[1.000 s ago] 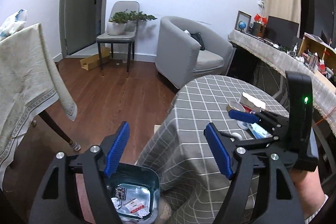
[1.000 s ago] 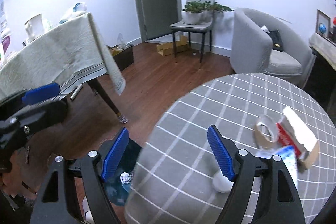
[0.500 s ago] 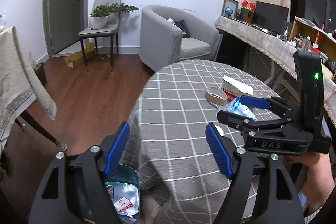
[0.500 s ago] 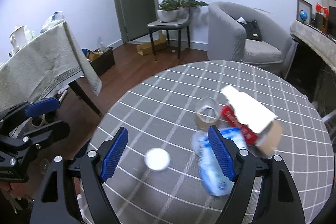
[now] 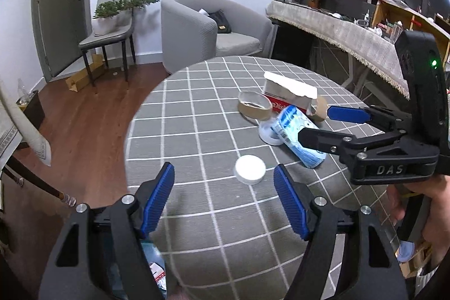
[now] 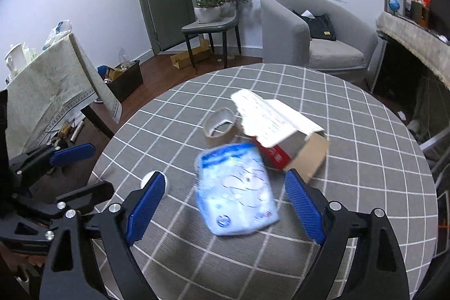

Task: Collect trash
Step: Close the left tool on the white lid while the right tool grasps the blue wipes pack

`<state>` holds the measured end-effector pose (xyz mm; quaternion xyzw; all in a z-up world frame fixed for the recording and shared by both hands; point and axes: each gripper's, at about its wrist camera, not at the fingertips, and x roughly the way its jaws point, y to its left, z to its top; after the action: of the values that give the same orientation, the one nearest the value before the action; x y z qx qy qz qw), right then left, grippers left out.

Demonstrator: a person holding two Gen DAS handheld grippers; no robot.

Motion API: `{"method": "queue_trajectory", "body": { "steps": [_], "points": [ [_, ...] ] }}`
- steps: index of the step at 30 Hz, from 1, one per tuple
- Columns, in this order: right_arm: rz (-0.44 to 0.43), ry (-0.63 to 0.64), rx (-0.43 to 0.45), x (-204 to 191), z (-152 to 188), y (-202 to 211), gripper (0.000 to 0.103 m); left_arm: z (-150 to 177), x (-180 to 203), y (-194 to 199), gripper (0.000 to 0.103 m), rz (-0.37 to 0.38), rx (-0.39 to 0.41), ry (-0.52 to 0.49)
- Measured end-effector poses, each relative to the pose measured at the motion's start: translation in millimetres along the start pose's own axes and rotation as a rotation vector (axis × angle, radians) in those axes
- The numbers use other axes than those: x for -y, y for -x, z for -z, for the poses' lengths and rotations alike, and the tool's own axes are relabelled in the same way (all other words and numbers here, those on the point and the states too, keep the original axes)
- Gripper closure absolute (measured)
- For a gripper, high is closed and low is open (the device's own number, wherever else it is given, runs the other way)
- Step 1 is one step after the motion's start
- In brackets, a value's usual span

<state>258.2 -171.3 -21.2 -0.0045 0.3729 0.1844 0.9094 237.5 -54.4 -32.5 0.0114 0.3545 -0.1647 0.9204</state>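
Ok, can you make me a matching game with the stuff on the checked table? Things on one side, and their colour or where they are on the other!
Things:
1. round lid
2. tape roll
3. tissue pack
4. cardboard box

Clues:
A. brown ring, just behind the blue pack
B. white, torn open, with a red side
C. light blue, lying between the right gripper's open jaws
D. plain white disc, in front of the left gripper

Pairs: 1-D, 2-A, 3-C, 4-B
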Motion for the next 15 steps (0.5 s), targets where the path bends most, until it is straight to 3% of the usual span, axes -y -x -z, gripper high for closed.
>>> {"method": "queue_trajectory", "body": {
  "steps": [15],
  "points": [
    [-0.033, -0.040, -0.018, 24, 13, 4, 0.015, 3, 26, -42, 0.057, -0.010, -0.073, -0.048]
  ]
}}
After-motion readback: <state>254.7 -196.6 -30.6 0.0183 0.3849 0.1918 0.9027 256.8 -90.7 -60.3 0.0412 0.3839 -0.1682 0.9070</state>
